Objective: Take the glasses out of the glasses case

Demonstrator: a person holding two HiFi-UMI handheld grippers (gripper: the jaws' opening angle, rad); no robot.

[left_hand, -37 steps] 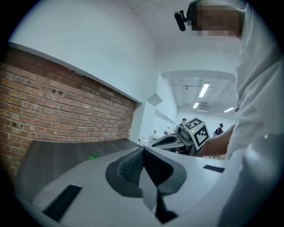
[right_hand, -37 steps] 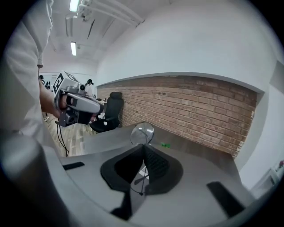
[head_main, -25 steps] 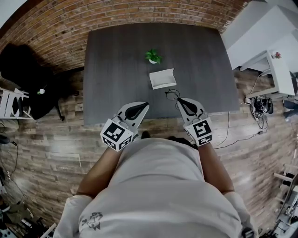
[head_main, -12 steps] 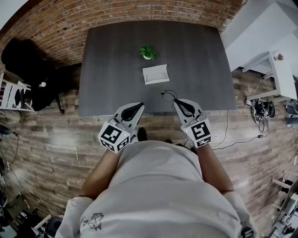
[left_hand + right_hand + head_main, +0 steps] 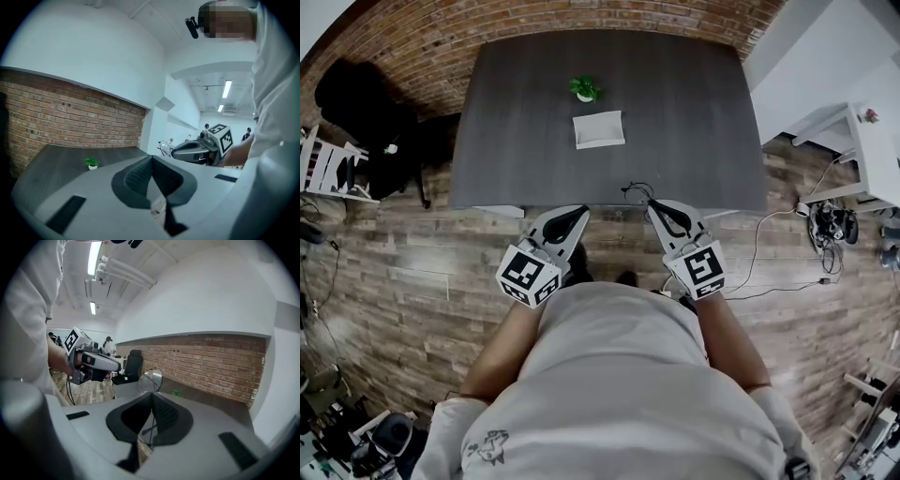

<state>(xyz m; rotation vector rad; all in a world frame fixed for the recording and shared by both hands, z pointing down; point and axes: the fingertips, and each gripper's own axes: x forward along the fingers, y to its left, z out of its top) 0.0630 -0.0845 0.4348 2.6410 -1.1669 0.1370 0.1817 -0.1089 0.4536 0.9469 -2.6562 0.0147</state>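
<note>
The white glasses case (image 5: 599, 129) lies on the dark table (image 5: 694, 112), in front of a small potted plant (image 5: 584, 89). My right gripper (image 5: 651, 203) is shut on the thin-framed glasses (image 5: 637, 193) and holds them in the air at the table's near edge. In the right gripper view a round lens (image 5: 150, 380) stands above the closed jaws and a temple runs down between the pads. My left gripper (image 5: 584, 210) hovers beside it over the near edge. Its jaws meet with nothing between them (image 5: 151, 158).
Wood-plank floor lies under and behind both grippers. A brick wall (image 5: 422, 56) runs behind the table. A black chair (image 5: 366, 122) stands at the left. White furniture (image 5: 853, 141) and cables (image 5: 825, 220) are at the right. The person's torso fills the lower head view.
Both grippers have drawn back from the table toward the person, the right one carrying the glasses. The table, case and plant now sit farther off in the head view.
</note>
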